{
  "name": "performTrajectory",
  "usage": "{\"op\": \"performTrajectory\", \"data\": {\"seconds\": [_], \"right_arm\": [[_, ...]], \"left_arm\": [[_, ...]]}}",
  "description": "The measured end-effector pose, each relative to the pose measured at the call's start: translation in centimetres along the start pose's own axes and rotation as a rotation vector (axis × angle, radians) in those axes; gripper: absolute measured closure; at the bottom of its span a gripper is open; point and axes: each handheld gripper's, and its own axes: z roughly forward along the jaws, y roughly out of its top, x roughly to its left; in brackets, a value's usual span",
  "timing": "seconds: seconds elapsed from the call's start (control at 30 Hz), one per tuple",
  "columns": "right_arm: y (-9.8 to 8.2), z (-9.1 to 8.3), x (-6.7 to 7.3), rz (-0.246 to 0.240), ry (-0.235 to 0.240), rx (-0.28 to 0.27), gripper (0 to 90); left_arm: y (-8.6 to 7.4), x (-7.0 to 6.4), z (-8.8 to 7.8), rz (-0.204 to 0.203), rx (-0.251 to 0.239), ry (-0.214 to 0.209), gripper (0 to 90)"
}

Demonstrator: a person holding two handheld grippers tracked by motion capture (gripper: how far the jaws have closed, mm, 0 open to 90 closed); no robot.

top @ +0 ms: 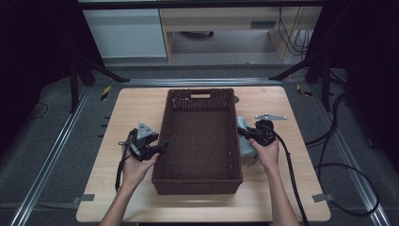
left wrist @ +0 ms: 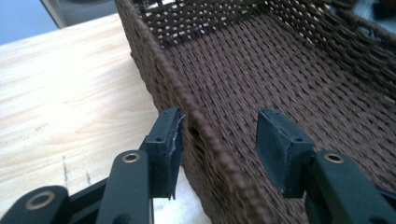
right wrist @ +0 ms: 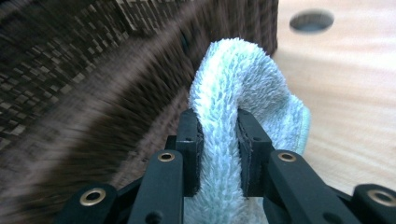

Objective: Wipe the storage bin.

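A dark brown woven basket (top: 197, 186) stands in the middle of the wooden table (top: 136, 106), long side running away from me. My left gripper (top: 162, 147) is at its left wall. In the left gripper view the jaws (left wrist: 219, 123) straddle the basket's rim (left wrist: 205, 135), one pad outside, the other inside and well off the weave, so it is open. My right gripper (top: 244, 133) is beside the basket's right wall. It is shut on a fold of a pale fluffy towel (right wrist: 238, 74), which hangs against the basket's outer side (right wrist: 93, 93). The towel (top: 244, 145) lies between basket and hand.
A round hole (right wrist: 311, 21) is in the tabletop past the basket's far right corner. Black cables (top: 329, 165) trail off the right side onto the floor. Bare wood runs along both sides of the basket and at the front edge.
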Motion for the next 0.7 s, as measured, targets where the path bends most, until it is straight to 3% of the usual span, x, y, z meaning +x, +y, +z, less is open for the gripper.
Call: {"op": "performTrajectory", "data": {"seconds": [0.17, 0.3, 0.4, 0.7], "right_arm": [[0.9, -2.7, 0.8, -0.021, 0.029, -0.074, 74.5], [0.9, -3.1, 1.0, -0.026, 0.029, -0.076, 74.5], [0.0, -2.4, 0.8, -0.01, 0.024, -0.049, 74.5], [-2.8, 0.3, 0.2, 0.027, 0.005, 0.037, 74.4]], "left_arm": [[-0.7, -0.2, -0.4, 0.004, 0.01, -0.005, 51.8], [-1.2, -0.2, -0.3, 0.0, 0.021, -0.011, 52.7], [-1.3, -0.3, -0.2, -0.007, 0.025, -0.024, 56.0], [-1.2, -0.8, -0.1, -0.008, 0.016, 0.015, 66.1]]}}
